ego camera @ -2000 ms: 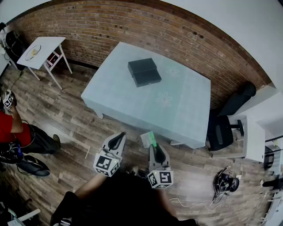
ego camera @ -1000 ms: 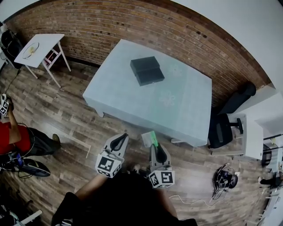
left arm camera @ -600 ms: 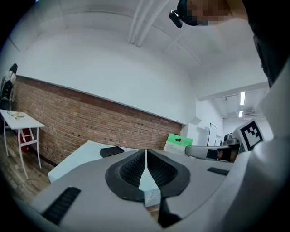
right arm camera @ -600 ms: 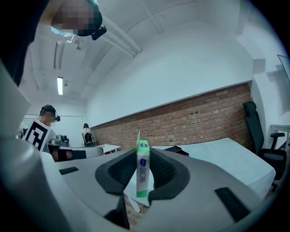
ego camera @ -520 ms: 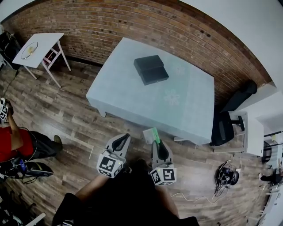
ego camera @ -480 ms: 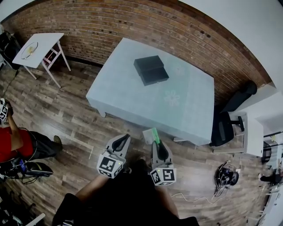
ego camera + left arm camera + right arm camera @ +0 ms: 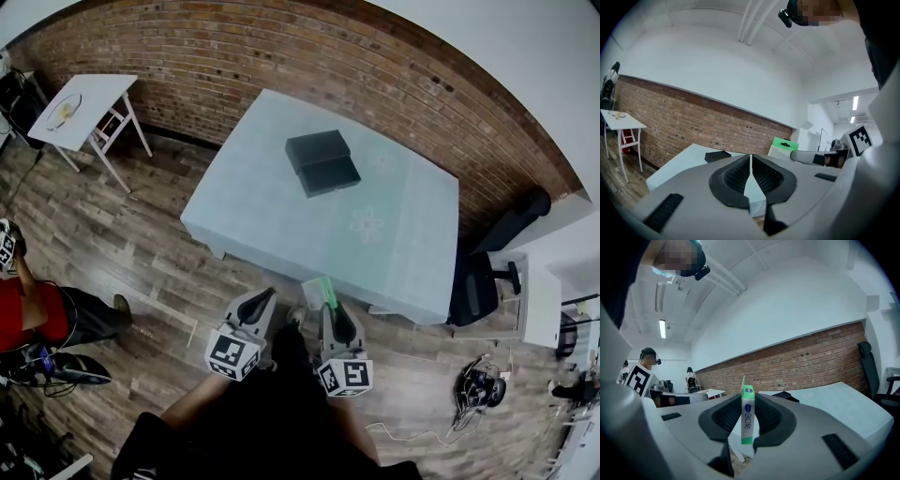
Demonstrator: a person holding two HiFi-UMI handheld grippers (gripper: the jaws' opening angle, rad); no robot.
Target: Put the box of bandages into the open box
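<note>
My right gripper (image 7: 328,302) is shut on the box of bandages (image 7: 318,292), a thin white and green carton standing upright between its pads (image 7: 747,416). From the left gripper view the same carton (image 7: 784,147) shows to the right. My left gripper (image 7: 265,296) is shut with nothing in it (image 7: 751,161). Both hover over the wooden floor just short of the table's near edge. The open box (image 7: 322,162), dark with its lid laid back, lies far off on the pale blue table (image 7: 272,225), toward its back half.
A small white side table (image 7: 80,105) stands at the far left by the brick wall. A black office chair (image 7: 476,283) sits right of the blue table. Another person in red (image 7: 28,307) with a gripper is at the left edge. Cables lie on the floor at right.
The view has crept forward: the table's near edge now lies closer to both grippers. The right gripper keeps its hold on the carton; the left stays shut.
</note>
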